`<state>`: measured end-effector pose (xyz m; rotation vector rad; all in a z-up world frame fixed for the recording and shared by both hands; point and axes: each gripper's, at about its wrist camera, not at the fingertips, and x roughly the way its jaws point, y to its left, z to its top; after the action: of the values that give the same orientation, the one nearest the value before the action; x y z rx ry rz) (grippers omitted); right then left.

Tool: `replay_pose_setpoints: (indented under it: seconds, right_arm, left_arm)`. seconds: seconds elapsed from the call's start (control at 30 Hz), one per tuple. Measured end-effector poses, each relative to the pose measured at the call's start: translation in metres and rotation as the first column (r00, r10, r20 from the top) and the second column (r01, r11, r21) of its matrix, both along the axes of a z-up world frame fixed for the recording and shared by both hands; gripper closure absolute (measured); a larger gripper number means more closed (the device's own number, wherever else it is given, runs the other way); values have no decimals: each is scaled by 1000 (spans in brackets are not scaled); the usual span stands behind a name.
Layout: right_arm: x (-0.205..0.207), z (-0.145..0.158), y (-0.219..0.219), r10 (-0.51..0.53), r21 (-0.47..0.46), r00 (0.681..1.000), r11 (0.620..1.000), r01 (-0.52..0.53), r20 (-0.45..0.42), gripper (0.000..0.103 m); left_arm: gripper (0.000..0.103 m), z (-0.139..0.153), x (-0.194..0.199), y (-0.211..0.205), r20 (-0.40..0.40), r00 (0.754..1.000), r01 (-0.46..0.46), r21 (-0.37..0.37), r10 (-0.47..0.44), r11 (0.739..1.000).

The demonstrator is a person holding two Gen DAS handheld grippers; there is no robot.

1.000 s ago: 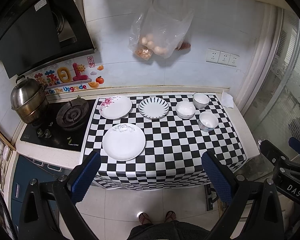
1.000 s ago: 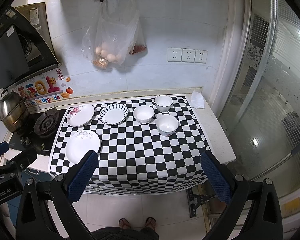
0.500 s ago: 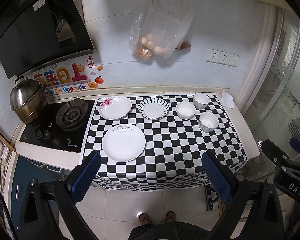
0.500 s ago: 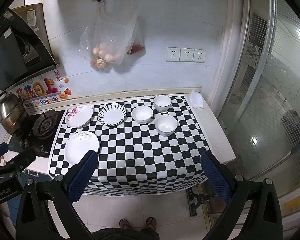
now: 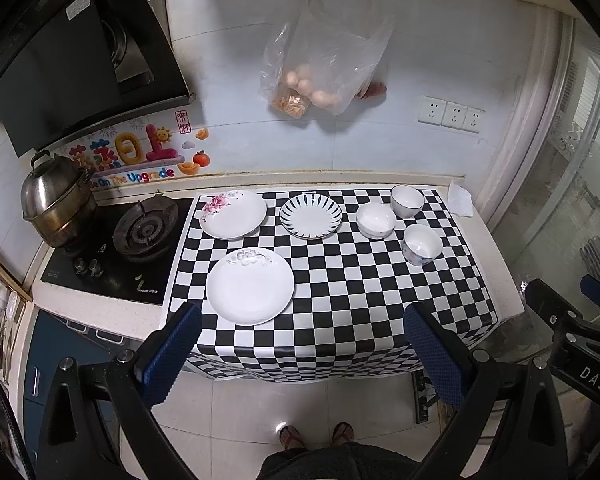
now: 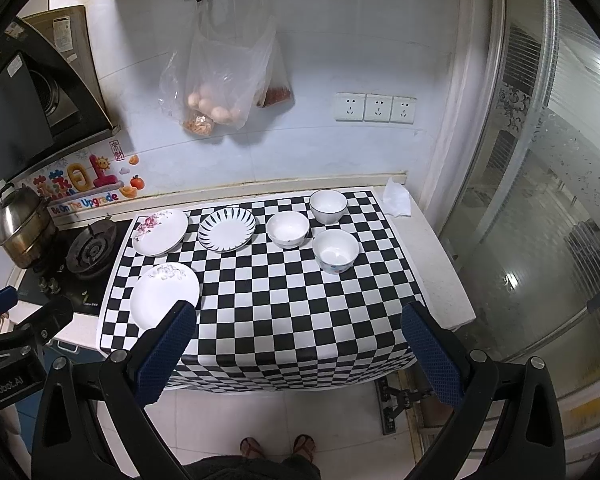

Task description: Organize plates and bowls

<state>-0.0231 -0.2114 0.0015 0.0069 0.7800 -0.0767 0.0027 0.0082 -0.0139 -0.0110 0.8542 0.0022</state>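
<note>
Glossy glazed ceramic plates (image 5: 250, 285) and bowls (image 5: 421, 243) on a smooth checkered vinyl cover (image 5: 340, 300) over the desk; polished steel steamer pot (image 5: 56, 200) at the desk's left edge; clear crinkled plastic bag (image 5: 328, 68); textured blue pads (image 5: 172, 356); glossy floor tiles (image 5: 236, 420).

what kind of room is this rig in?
A home kitchen, most likely: a gas burner under a range hood, a lidded steel pot, and plates and bowls laid out on a checkered counter mat.
</note>
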Motion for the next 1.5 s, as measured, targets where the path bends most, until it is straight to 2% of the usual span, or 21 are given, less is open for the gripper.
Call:
replay_pose_setpoints:
  seconds: [0.27,0.4,0.53,0.67,0.87,0.93,1.0,1.13,1.27,1.37,1.43,1.5]
  right_arm:
    - [6,-4,1,3,15,1000,1000,-2,-6,0]
    - [22,-17,3,25,52,1000,998,-25,2,0]
    - [47,-43,2,103,89,994,991,-105,28,0]
    - [89,-93,13,221,157,973,965,-209,-61,0]
    - [176,-176,46,327,248,922,929,-274,-206,0]
    - [210,-210,62,349,286,899,919,-273,-264,0]
    - [237,-238,75,358,308,880,914,-263,-312,0]
    - [294,-295,108,362,354,840,909,-221,-404,1]
    - [341,-347,143,375,389,791,902,-190,-483,4]
    - [364,-378,164,373,386,751,906,-170,-545,14]
    - [375,-395,173,382,409,723,900,-151,-576,27]
    - [382,-409,180,386,417,701,898,-137,-600,36]
  left_arm:
    - [0,-10,4,9,-5,1000,-26,11,26,1000]
    - [0,-24,19,14,-1,997,-83,45,83,996]
    - [0,-45,38,29,7,985,-171,93,171,981]
    - [0,-72,61,50,-19,966,-254,136,259,957]
    - [0,-139,117,102,-153,926,-318,174,345,932]
    - [0,-167,141,125,-208,912,-319,177,353,931]
    - [2,-196,165,148,-275,900,-308,149,338,940]
    - [26,-249,208,193,-395,867,-300,73,304,951]
    - [34,-302,244,219,-492,836,-265,25,243,964]
    - [42,-338,267,226,-564,809,-207,-11,165,978]
    - [47,-355,279,230,-590,797,-184,-36,128,982]
    - [53,-371,289,231,-618,780,-164,-51,97,985]
